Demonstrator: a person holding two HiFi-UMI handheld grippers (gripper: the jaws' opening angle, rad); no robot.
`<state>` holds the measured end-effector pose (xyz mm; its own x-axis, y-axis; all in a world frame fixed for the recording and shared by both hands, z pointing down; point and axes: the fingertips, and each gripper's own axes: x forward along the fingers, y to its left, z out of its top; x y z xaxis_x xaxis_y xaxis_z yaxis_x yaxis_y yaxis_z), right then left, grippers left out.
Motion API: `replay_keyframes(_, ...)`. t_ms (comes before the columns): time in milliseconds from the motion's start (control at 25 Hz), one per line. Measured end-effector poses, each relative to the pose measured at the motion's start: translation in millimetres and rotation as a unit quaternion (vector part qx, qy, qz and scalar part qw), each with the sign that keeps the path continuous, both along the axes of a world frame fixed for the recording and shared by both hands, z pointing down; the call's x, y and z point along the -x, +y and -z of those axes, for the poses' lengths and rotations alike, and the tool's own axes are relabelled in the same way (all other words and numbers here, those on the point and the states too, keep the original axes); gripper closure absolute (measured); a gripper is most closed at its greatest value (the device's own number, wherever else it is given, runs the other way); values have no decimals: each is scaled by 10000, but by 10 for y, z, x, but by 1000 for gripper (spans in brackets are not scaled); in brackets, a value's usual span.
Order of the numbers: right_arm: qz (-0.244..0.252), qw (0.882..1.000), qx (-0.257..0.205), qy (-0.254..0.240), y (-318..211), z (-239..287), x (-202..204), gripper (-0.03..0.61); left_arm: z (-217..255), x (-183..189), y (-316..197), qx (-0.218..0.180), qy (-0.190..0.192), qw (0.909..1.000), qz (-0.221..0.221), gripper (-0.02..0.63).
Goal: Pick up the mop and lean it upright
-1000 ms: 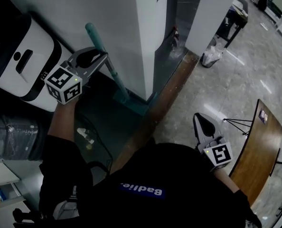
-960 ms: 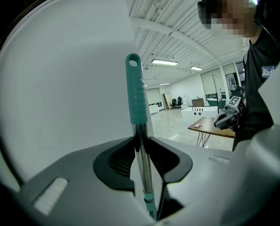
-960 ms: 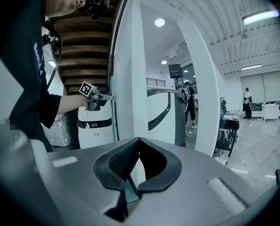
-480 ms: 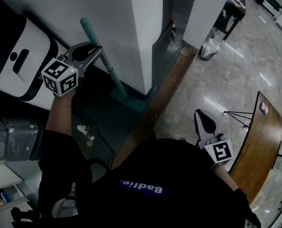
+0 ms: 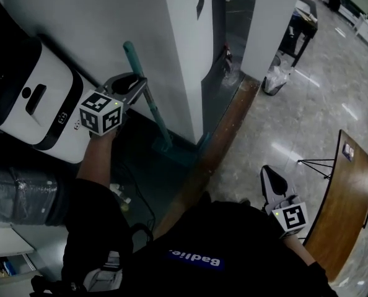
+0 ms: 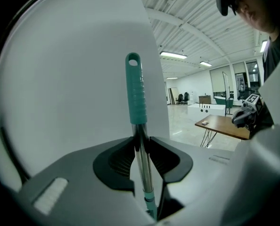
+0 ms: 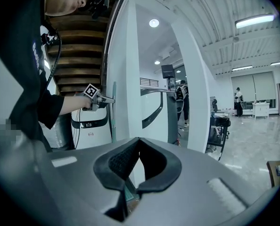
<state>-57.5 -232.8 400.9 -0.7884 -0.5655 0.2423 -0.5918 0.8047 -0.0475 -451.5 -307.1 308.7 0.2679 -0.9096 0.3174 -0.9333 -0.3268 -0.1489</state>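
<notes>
The mop has a teal grip (image 5: 130,49), a thin metal pole and a teal head (image 5: 176,156) on the dark floor at the foot of the white wall (image 5: 171,36). It stands steeply, with its top near the wall. My left gripper (image 5: 140,85) is shut on the pole just below the grip. In the left gripper view the pole (image 6: 141,145) is pinched between the jaws and the grip (image 6: 135,93) rises above them. My right gripper (image 5: 269,172) hangs low at my right side, shut and holding nothing. From there, the left gripper (image 7: 98,99) and pole (image 7: 113,114) show at a distance.
A white machine (image 5: 35,98) stands left of the mop. A cable and small items (image 5: 119,193) lie on the dark floor. A wooden strip (image 5: 224,132) borders the glossy tiles. A white column (image 5: 264,17), a bin bag (image 5: 275,76) and a wooden table (image 5: 342,203) are to the right.
The left gripper has shifted a little to the right with the mop pole still in it, and the handle stands slightly steeper. The right gripper stays low at my side.
</notes>
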Motion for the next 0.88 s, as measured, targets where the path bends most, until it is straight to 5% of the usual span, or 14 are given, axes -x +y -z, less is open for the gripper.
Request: replay_keyframes(880, -232, 9997, 62, -99, -91, -3, -137, 574, -30, -86, -341, 16, -790, 9947, 654, 476)
